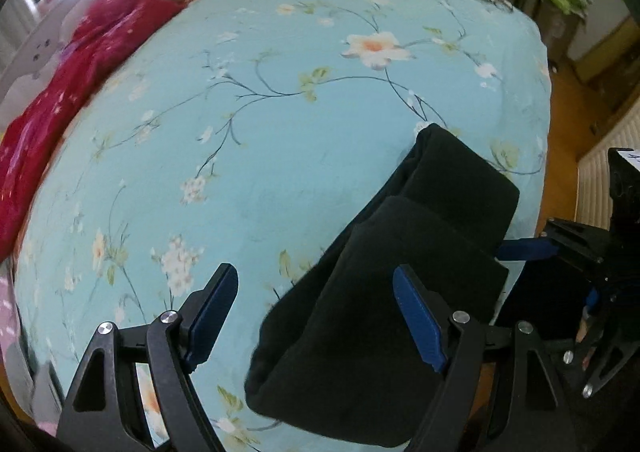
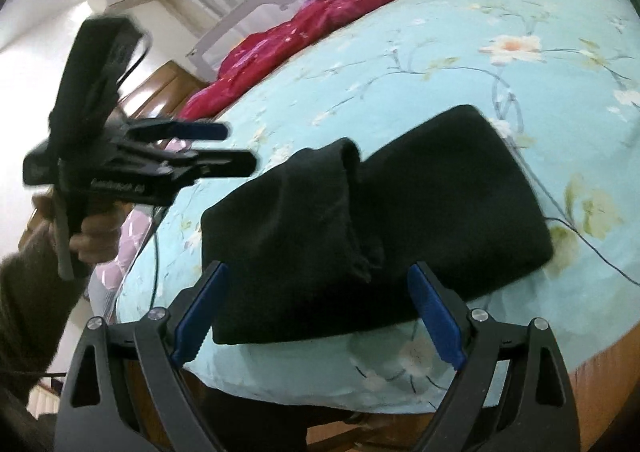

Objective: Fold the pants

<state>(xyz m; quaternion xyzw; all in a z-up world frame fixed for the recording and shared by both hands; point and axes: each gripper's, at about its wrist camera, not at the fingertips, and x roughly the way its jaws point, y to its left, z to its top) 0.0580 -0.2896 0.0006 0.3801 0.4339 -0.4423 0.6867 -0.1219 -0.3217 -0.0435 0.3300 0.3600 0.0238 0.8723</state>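
Both grippers stood with fingers spread, gripping nothing. The right wrist view alone showed the left gripper [image 2: 224, 148] held up off the bed in a hand [image 2: 94, 236]; the left wrist view caught only an edge of the right gripper [image 1: 528, 248] beside the cloth. The black pants [image 2: 360, 220] lay folded (a compact bundle) on the floral blue bedsheet [image 1: 280, 132] near its edge, a red quilt [image 1: 72, 72] bunched along the far side by the white headboard [image 2: 248, 12].

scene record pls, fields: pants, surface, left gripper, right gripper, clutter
pants: black pants folded into a compact bundle, near the bed's edge
surface: light blue floral bedsheet
left gripper: left gripper open, empty
right gripper: right gripper open, empty, bundle just ahead
clutter: red quilt along the far side
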